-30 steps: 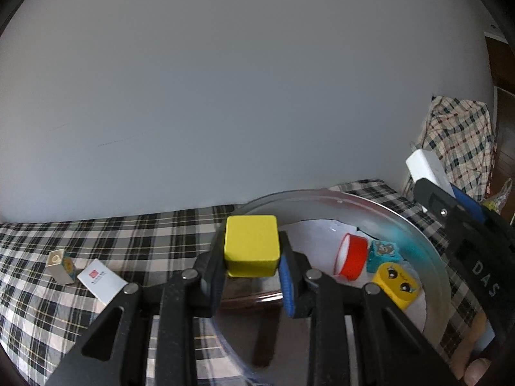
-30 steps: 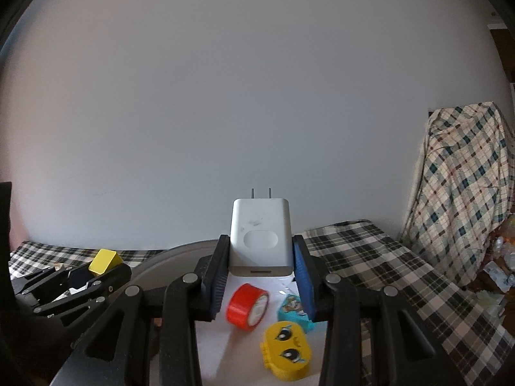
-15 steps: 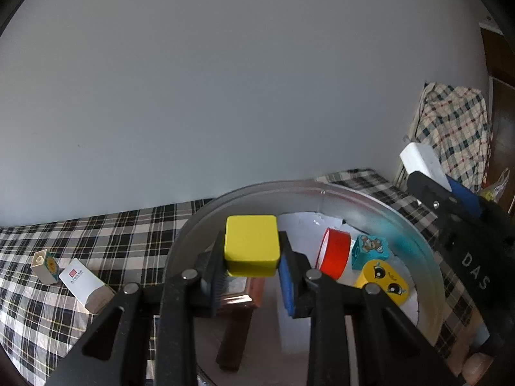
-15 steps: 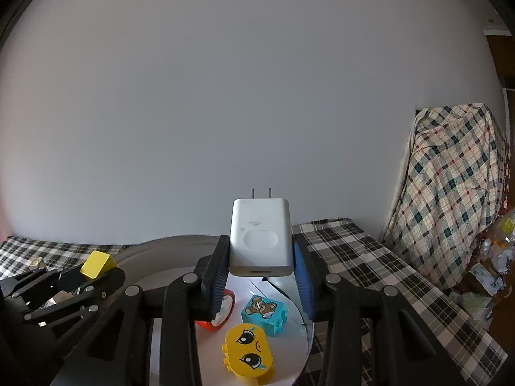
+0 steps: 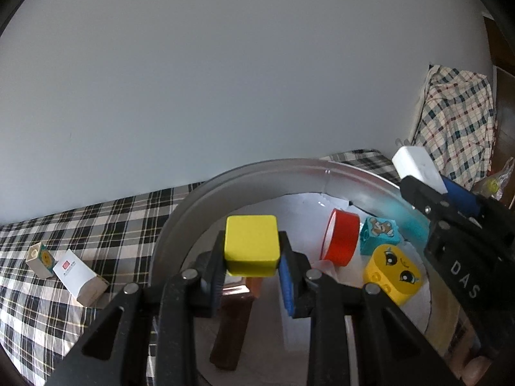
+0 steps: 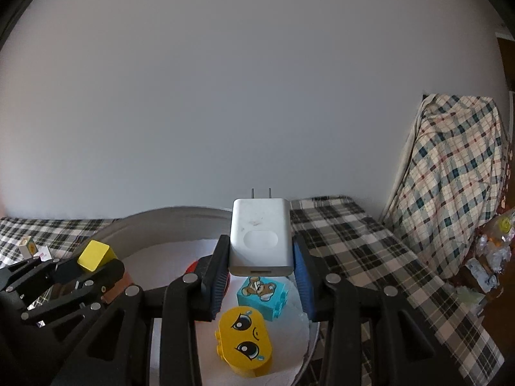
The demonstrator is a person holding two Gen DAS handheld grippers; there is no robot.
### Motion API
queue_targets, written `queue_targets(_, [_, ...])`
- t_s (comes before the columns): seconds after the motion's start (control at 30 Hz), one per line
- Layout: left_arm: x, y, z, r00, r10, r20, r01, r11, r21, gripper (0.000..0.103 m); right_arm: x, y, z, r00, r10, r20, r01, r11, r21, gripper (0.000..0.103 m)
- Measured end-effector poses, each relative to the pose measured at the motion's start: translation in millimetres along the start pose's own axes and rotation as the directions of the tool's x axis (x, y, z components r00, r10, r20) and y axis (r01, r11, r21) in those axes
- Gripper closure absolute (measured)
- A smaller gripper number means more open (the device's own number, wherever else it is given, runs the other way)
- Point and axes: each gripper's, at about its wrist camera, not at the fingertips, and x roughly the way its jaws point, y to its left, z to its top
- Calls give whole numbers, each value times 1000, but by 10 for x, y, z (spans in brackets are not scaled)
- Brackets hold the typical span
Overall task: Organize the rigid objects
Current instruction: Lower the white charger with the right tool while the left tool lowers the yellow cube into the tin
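A plaid cloth [image 5: 80, 225] covers the table, and on it sits a wide metal basin [image 5: 199, 202] lined with white paper. Both tools hang over the basin. The right gripper [image 6: 261, 267] pinches a white charger [image 6: 260, 241] by its sides, prongs pointing away; the left gripper [image 5: 252, 268] pinches a yellow cube [image 5: 251, 244] the same way.

In the basin lie a yellow face brick [image 6: 245, 344], a teal bear block [image 6: 261, 292] just beyond it, a red tape roll [image 5: 341, 238] standing on edge to their left, and a brown block [image 5: 231, 331] near the left rim.

Out on the cloth, far left, a small white carton [image 5: 79, 278] and a tiny box [image 5: 40, 259] wait (not yet gathered, I judge).

The risks: the charger, let go from here, would likely strike the two bricks right under it and bounce; a knock could set the tape rolling; and the two tools, working close together over one basin, could collide.
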Motion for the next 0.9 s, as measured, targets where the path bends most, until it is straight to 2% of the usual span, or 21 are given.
queue_targets(0.6, [70, -4, -12, 1000, -8, -25, 8, 1000, 17, 76, 153, 64, -76, 997, 21, -80, -22, 1000, -10, 62])
queue_targets(0.9, [50, -42, -2, 1000, 13, -25, -12, 1000, 27, 75, 235, 100, -118, 991, 44, -122, -47, 999, -19, 62])
